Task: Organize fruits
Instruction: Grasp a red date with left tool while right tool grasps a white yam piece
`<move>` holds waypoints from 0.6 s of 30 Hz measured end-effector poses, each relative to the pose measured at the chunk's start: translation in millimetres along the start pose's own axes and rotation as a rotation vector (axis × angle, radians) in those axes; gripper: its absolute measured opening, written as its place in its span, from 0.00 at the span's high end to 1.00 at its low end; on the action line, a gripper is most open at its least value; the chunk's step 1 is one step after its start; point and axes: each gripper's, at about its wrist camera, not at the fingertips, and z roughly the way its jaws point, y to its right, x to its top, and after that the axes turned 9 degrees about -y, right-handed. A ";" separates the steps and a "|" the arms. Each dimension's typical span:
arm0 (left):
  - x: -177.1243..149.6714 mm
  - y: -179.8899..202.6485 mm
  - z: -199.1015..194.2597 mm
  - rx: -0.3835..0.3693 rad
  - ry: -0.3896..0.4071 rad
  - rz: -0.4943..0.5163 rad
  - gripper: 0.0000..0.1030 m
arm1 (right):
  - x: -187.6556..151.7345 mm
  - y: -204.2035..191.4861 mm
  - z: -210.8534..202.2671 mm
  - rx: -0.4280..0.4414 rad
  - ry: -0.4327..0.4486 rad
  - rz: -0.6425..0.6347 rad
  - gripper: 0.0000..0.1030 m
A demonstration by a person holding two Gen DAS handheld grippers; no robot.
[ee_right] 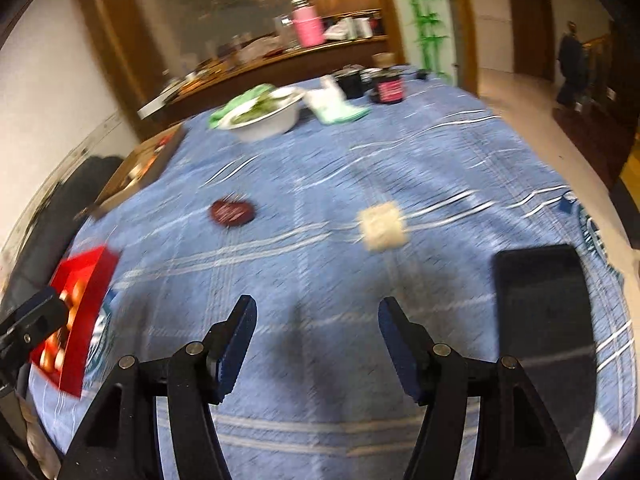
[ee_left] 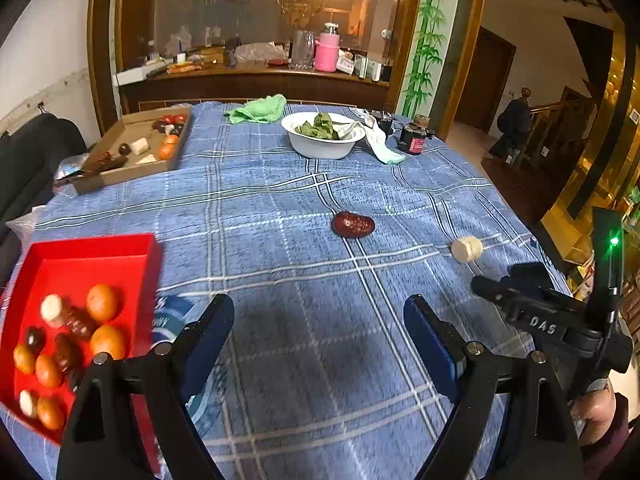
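Observation:
A dark red date [ee_left: 353, 224] [ee_right: 232, 212] lies on the blue checked tablecloth near the middle. A pale round fruit piece [ee_left: 467, 248] [ee_right: 382, 227] lies to its right. The red tray [ee_left: 92, 246] [ee_right: 94, 270] at the left holds several oranges, dates and pale pieces. My left gripper [ee_left: 318, 312] hovers open over bare cloth, nearer than the date, nothing between its fingers. In the blurred right wrist view my right gripper [ee_right: 317, 312] is open and empty, short of the pale piece. It also shows at the right of the left view [ee_left: 516, 292].
A white bowl of greens [ee_left: 324, 136] [ee_right: 264, 114], a green cloth [ee_left: 260, 110], a white rag and dark jars [ee_left: 414, 140] stand at the table's far side. A cardboard box with more fruit [ee_left: 132, 148] sits far left. A black phone [ee_right: 544, 320] lies right. A hand [ee_left: 596, 408] grips the right tool.

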 end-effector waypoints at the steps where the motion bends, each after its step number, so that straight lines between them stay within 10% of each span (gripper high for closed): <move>1: 4.7 -0.4 5.6 -0.001 -0.007 -0.005 0.17 | 4.4 4.7 0.5 -0.005 0.004 0.013 0.34; 18: 67.8 15.6 119.8 0.017 -0.101 0.026 0.17 | 54.2 27.8 51.0 -0.070 0.003 0.114 0.28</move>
